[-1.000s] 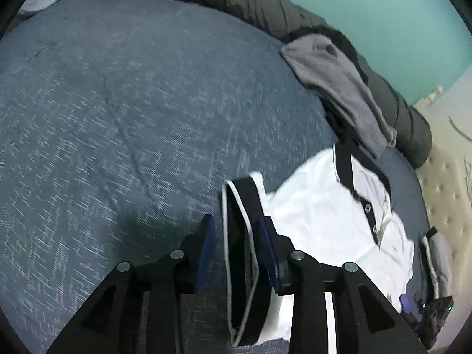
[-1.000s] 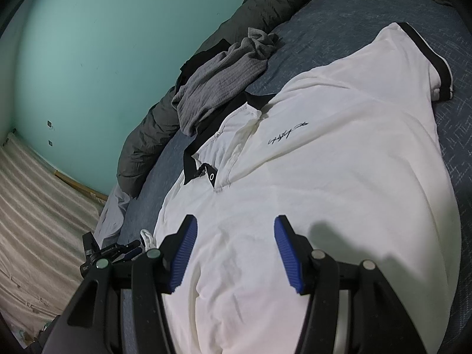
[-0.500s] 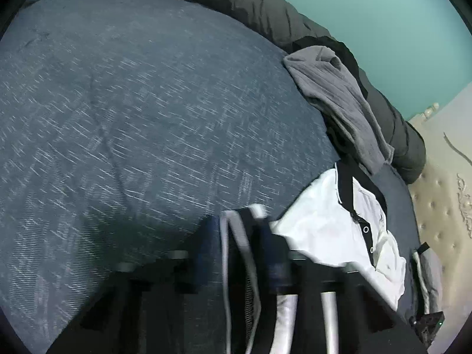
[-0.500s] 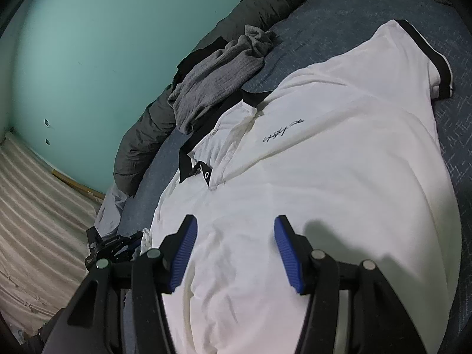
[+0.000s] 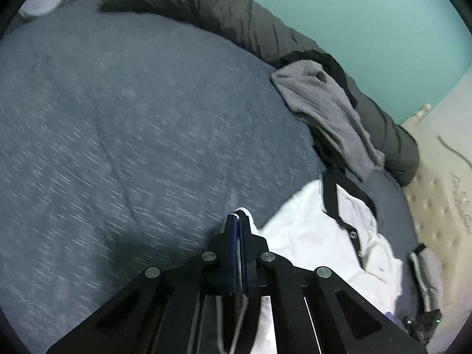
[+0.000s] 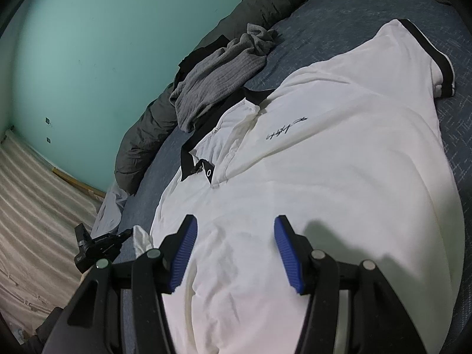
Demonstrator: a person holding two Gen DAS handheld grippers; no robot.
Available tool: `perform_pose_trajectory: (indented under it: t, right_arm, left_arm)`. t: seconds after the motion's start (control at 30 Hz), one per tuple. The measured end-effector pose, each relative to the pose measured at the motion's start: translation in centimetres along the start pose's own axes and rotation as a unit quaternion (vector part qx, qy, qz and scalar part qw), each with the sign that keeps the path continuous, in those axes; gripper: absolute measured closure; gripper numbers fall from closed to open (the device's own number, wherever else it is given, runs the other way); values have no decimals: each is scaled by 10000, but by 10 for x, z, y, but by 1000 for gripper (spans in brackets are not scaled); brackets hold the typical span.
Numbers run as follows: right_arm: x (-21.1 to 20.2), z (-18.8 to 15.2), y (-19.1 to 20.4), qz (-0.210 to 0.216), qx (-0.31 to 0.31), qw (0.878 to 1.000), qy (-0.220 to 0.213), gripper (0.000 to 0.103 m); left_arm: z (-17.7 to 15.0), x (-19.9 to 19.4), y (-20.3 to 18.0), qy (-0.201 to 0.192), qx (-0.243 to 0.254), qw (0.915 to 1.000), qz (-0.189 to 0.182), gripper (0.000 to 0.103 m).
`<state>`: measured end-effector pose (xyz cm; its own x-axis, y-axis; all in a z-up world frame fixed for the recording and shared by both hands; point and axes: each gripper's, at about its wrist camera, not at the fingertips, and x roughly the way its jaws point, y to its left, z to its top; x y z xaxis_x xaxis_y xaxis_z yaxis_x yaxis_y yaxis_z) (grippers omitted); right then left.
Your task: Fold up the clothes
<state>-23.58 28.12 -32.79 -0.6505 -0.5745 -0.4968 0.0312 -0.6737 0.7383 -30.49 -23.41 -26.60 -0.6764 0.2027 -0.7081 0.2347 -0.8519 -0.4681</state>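
Note:
A white polo shirt [image 6: 339,177] with black collar and black sleeve cuffs lies face up on the blue-grey bedspread [image 5: 132,147]. It also shows in the left wrist view [image 5: 306,233]. My left gripper [image 5: 237,221] is shut on the shirt's black-edged sleeve cuff, which hangs down between the fingers. My right gripper [image 6: 234,233] is open and hovers just above the shirt's lower body, with nothing in it. The far sleeve [image 6: 436,59] lies flat at the upper right.
A grey knitted garment [image 6: 218,79] lies over black fabric by the collar, also in the left wrist view [image 5: 327,112]. A dark rolled duvet [image 5: 236,20] runs along the teal wall. A small black device [image 6: 97,247] sits at the bed edge. A padded headboard [image 5: 436,206] is right.
My left gripper closed from open onto the sleeve cuff. The right gripper stayed open and barely shifted over the shirt.

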Motion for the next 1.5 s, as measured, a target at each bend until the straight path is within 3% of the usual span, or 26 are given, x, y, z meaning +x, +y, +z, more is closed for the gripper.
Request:
perform_pose_trajectory:
  t: [0.17, 0.33, 0.47, 0.6, 0.7, 0.77, 0.83, 1.07, 1.5]
  right_arm:
    - [-1, 0, 0, 12, -4, 10000, 2, 48]
    - [-1, 0, 1, 6, -9, 10000, -2, 48]
    - [0, 0, 0, -5, -17, 10000, 14, 48]
    - [0, 0, -1, 0, 0, 10000, 12, 48]
    - [0, 1, 0, 16, 8, 10000, 5, 48]
    - [-1, 1, 0, 31, 8, 10000, -1, 48]
    - [-2, 0, 2, 49, 5, 10000, -8, 48]
    - [-3, 0, 5, 74, -9, 10000, -21, 48]
    - [-3, 1, 2, 82, 29, 10000, -29, 48]
  left_arm:
    - [14, -16, 15, -197, -214, 9987, 410, 102]
    - [17, -5, 28, 70, -362, 9975, 604, 102]
    - [9, 21, 31, 463, -399, 9968, 516, 101]
    - [2, 24, 36, 474, -448, 9968, 453, 101]
    - [-2, 10, 42, 401, -477, 9972, 415, 84]
    - [-6, -1, 47, 362, -535, 9972, 380, 61]
    - [-17, -12, 53, 330, -641, 9971, 244, 55]
    - [-53, -5, 52, 747, -578, 9955, -89, 55]
    - [-76, 4, 36, 654, -426, 9964, -344, 56]
